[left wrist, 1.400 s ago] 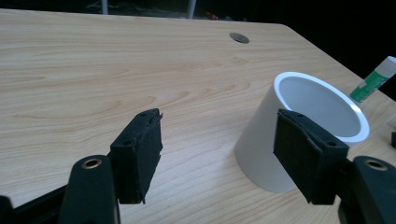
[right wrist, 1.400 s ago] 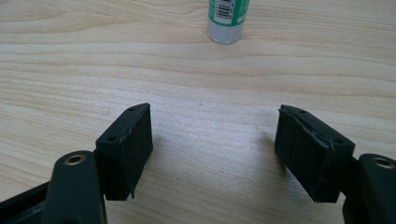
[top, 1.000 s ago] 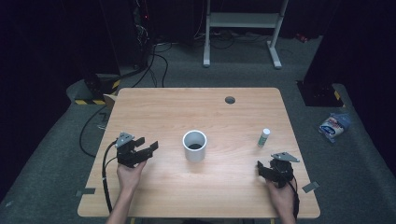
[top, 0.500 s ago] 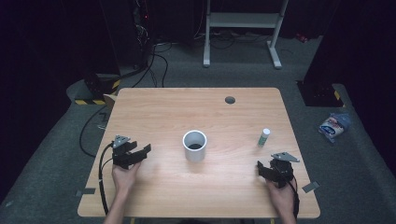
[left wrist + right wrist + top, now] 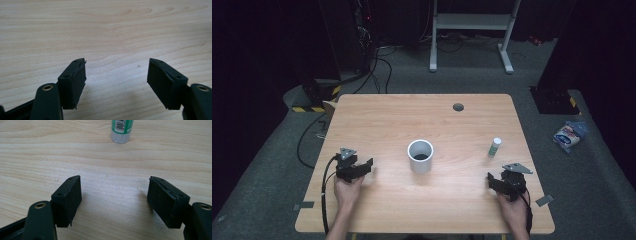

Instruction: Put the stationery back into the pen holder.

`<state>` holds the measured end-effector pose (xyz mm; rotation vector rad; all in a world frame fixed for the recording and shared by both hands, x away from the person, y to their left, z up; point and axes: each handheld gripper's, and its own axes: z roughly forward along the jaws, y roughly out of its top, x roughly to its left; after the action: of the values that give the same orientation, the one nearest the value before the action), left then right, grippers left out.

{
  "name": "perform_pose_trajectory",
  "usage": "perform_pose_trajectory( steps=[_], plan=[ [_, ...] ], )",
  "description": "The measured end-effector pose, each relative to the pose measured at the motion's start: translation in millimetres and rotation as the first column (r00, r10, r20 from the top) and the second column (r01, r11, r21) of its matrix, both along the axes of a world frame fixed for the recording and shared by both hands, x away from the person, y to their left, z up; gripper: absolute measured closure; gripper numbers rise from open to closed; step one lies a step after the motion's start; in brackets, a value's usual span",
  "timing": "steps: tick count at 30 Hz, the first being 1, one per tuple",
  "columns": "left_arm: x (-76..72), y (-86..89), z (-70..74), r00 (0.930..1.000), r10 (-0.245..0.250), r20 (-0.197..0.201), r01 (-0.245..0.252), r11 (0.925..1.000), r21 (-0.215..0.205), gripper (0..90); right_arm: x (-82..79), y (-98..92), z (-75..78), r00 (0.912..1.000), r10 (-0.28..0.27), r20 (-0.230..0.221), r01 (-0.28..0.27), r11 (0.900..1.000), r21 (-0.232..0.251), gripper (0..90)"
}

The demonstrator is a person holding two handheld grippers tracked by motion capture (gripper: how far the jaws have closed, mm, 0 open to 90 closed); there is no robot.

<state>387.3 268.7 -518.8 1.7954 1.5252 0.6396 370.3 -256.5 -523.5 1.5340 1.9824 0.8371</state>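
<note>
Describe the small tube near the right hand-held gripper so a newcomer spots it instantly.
On the wooden table, look right of the white cup in the middle. The glue stick stands upright there: slim, green-labelled, white-capped, far smaller than the cup.

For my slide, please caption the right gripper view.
Open right hand-held gripper facing an upright glue stick on the wooden table.

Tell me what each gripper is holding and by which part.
Nothing is held. The left gripper and the right gripper both have open jaws with bare table between them; the glue stick stands apart.
</note>
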Motion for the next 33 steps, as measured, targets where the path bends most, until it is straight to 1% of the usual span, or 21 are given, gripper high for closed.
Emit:
perform_pose_trajectory(
  steps=[2,3,4,5,6,8,12,14,16,18,19,22,24,26,27,29,31,33],
  plan=[
    [0.7,-0.6,-2.5,1.0,0.002,-0.003,-0.002,0.9998,0.022,31.4,0.0,0.0,0.0,1.0,0.0,0.0,0.0,1.0,0.0,27.6],
    [0.6,-1.3,-3.8,0.9999,0.006,-0.01,-0.006,0.9999,0.014,31.4,0.0,0.0,0.0,1.0,0.0,0.0,0.0,1.0,0.0,27.6],
    [0.8,-1.1,-5.0,0.9999,0.001,-0.016,-0.001,0.9998,0.022,31.4,0.0,0.0,0.0,1.0,0.0,0.0,0.0,1.0,0.0,27.6],
    [0.9,-1.7,-6.2,0.9997,-0.002,-0.026,0.003,0.9995,0.032,31.4,0.0,0.0,0.1,1.0,0.0,0.0,0.0,1.0,0.0,27.5],
    [0.8,-1.8,-7.0,0.9995,-0.009,-0.029,0.01,0.9985,0.054,31.4,0.1,-0.1,0.1,1.0,0.003,-0.001,-0.003,1.0,0.002,27.3],
    [0.1,-3.6,-8.2,0.9998,-0.011,-0.019,0.013,0.9972,0.074,31.3,0.2,-1.0,-0.1,0.9997,0.026,0.001,-0.026,1.0,0.0,26.9],
    [-0.9,-4.6,-9.2,0.9998,-0.019,-0.011,0.02,0.9971,0.074,31.0,0.4,-3.0,0.0,0.999,0.045,0.0,-0.045,0.999,0.0,26.9],
    [-1.2,-4.5,-8.9,0.9993,-0.036,-0.013,0.037,0.9959,0.082,31.0,0.2,-3.1,0.0,0.9989,0.047,-0.001,-0.047,0.999,0.002,26.9],
    [-2.0,-5.8,-9.0,0.9995,-0.028,-0.011,0.029,0.9962,0.083,31.2,0.2,-3.0,0.0,0.9989,0.047,-0.001,-0.047,0.999,0.001,26.8],
    [-2.9,-7.7,-9.1,0.9997,-0.024,-0.006,0.024,0.9958,0.088,31.2,0.2,-3.6,0.0,0.9982,0.059,-0.003,-0.059,0.998,-0.002,25.6],
    [-3.0,-7.9,-9.2,0.9997,-0.024,-0.005,0.025,0.9958,0.088,31.2,1.1,-4.8,0.6,0.9972,0.075,-0.008,-0.075,0.997,-0.005,25.8],
    [-2.2,-5.7,-9.1,0.9996,-0.026,-0.012,0.027,0.9967,0.077,30.9,4.3,-6.1,3.9,0.9948,0.093,-0.04,-0.094,0.996,-0.007,26.7],
    [-2.4,-6.1,-9.1,0.9996,-0.025,-0.013,0.026,0.9967,0.077,30.9,5.1,-7.8,5.2,0.9947,0.1,-0.025,-0.1,0.995,0.009,28.9],
    [-2.3,-6.1,-9.1,0.9996,-0.025,-0.013,0.026,0.9967,0.077,30.9,4.4,-9.4,7.6,0.9951,0.097,-0.017,-0.096,0.995,0.034,30.1],
    [-2.4,-6.0,-9.1,0.9996,-0.025,-0.013,0.026,0.9967,0.078,30.9,4.7,-10.4,8.3,0.9955,0.095,-0.009,-0.094,0.995,0.035,30.5],
    [-2.4,-6.1,-9.1,0.9996,-0.025,-0.013,0.026,0.9967,0.077,30.9,5.9,-12.5,10.3,0.9958,0.09,-0.014,-0.09,0.995,0.041,31.6],
    [-2.3,-6.0,-9.1,0.9996,-0.025,-0.013,0.026,0.9967,0.077,30.9,7.9,-14.7,12.1,0.9968,0.079,-0.017,-0.077,0.994,0.073,33.4],
    [-2.1,-5.7,-9.1,0.9996,-0.026,-0.012,0.027,0.9966,0.078,30.8,10.5,-16.0,14.4,0.9968,0.078,-0.013,-0.077,0.993,0.085,34.3]
  ],
)
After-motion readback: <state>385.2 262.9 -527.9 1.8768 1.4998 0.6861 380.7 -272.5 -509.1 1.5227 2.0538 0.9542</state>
